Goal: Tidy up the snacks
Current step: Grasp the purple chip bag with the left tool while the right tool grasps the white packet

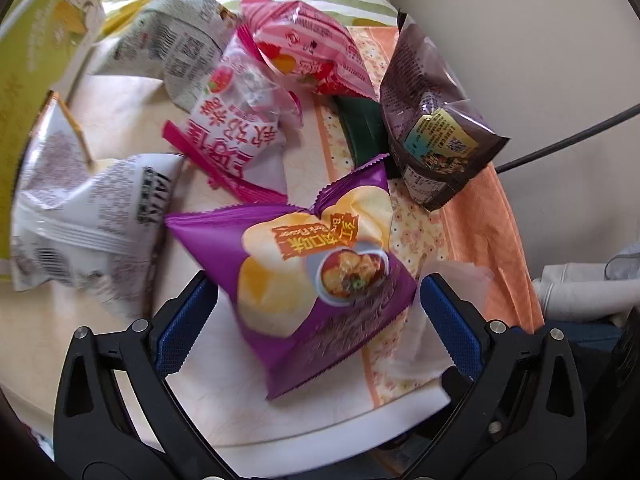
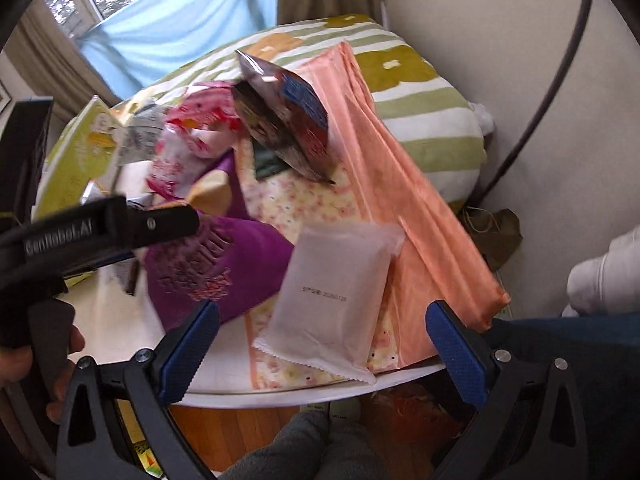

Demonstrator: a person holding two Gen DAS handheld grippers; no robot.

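Purple snack bag (image 1: 316, 288) between left hand-held gripper's (image 1: 316, 320) fingers

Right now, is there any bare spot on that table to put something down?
Bare cream tabletop shows at the near edge, left of the purple chip bag. Another patch lies behind the white crinkly packet. The middle is crowded with snack bags.

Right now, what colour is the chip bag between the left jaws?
Purple chip bag with yellow chips pictured; clearest in the left wrist view.
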